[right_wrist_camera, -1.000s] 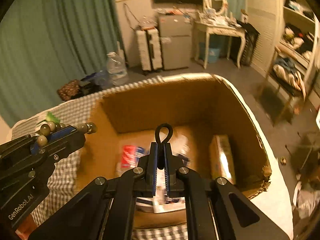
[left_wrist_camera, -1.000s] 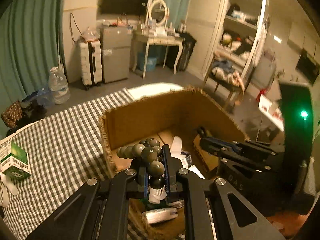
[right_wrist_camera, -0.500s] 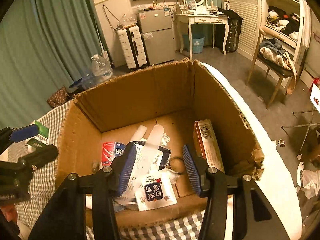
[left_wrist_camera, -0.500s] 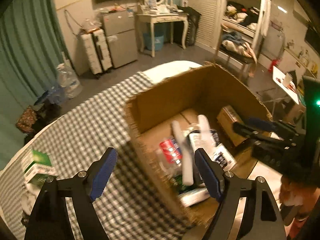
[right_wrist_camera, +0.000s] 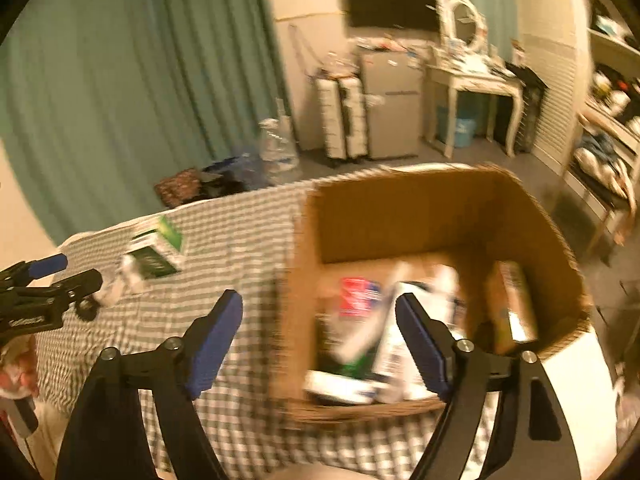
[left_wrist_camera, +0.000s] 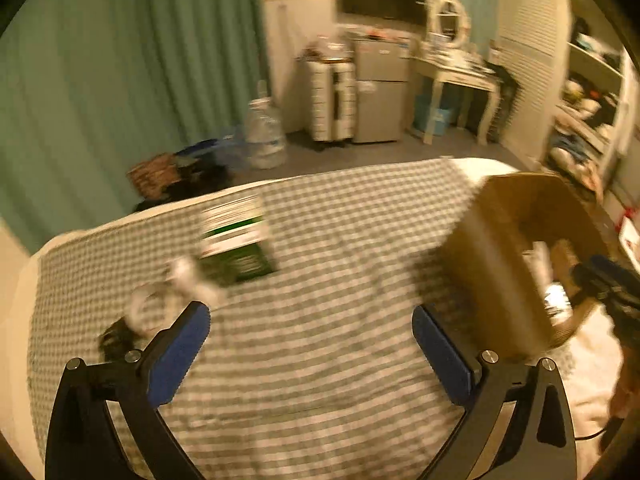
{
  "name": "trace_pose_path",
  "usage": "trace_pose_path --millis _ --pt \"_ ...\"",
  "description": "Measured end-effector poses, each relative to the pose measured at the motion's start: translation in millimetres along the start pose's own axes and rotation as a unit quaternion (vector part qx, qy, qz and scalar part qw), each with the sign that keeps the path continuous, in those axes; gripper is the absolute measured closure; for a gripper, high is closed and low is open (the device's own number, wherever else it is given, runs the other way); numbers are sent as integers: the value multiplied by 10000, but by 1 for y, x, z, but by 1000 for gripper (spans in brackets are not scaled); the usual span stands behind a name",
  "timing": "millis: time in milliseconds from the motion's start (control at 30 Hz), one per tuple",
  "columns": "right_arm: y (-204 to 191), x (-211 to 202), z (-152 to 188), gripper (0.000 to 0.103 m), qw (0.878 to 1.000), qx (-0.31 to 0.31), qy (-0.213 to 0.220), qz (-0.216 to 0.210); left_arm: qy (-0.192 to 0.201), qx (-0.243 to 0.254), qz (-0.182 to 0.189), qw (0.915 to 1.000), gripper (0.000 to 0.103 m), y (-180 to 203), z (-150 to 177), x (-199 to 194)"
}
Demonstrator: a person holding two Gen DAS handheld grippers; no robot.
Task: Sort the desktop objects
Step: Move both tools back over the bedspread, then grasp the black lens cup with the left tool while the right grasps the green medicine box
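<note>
A cardboard box (right_wrist_camera: pixel 440 216) stands on the checkered tablecloth (right_wrist_camera: pixel 240 248) and holds several packets and tubes (right_wrist_camera: pixel 384 320). It also shows in the left wrist view (left_wrist_camera: pixel 492 248) at the right. A green and white carton (left_wrist_camera: pixel 236 244) lies on the cloth, with small white and dark items (left_wrist_camera: pixel 160 304) beside it. My left gripper (left_wrist_camera: pixel 310 332) is open and empty over the cloth, left of the box. My right gripper (right_wrist_camera: pixel 318 316) is open and empty above the box's left wall. The carton also shows in the right wrist view (right_wrist_camera: pixel 156 252).
The table edge runs along the far side, with the floor, a water jug (left_wrist_camera: pixel 264 136), suitcases (left_wrist_camera: pixel 332 104) and a dressing table (left_wrist_camera: pixel 456 76) beyond. Green curtains (left_wrist_camera: pixel 120 72) hang at the left. The views are motion-blurred.
Both grippers opened and dropped the bead string and the looped item. Both then swung left, the left gripper away from the box towards the carton.
</note>
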State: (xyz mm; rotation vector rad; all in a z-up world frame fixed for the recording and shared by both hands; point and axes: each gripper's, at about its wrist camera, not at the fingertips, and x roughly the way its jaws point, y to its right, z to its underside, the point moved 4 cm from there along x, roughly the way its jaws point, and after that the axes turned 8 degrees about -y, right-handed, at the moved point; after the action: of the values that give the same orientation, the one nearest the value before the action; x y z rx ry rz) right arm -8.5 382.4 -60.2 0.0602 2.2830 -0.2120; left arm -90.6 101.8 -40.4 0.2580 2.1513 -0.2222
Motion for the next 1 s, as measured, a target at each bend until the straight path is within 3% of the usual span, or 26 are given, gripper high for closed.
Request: trace_pose_path --millis 133,333,433,533,567,767,1000 --pt "-55 13 4 20 9991 -389 110 -152 108 -627 -550 9965 0 -71 27 11" --pt "-133 49 13 15 9954 -773 246 -500 130 -1407 -1021 9847 0 -166 70 46" --pt "-165 70 15 15 9936 -915 273 -596 73 -1636 -1240 9787 0 -201 91 69" --pt "-191 95 14 15 9926 -1002 182 -658 345 -1813 -1362 9733 0 -226 106 83" --pt "-198 102 15 15 9926 -1011 132 -667 476 -1899 -1364 9711 0 -236 111 89" --pt "-242 141 6 14 9909 -1010 226 -858 99 -2527 -917 9631 0 -268 113 132" --pt "-271 179 -3 14 9927 -846 330 -796 -54 -2144 -760 9738 0 -260 108 159"
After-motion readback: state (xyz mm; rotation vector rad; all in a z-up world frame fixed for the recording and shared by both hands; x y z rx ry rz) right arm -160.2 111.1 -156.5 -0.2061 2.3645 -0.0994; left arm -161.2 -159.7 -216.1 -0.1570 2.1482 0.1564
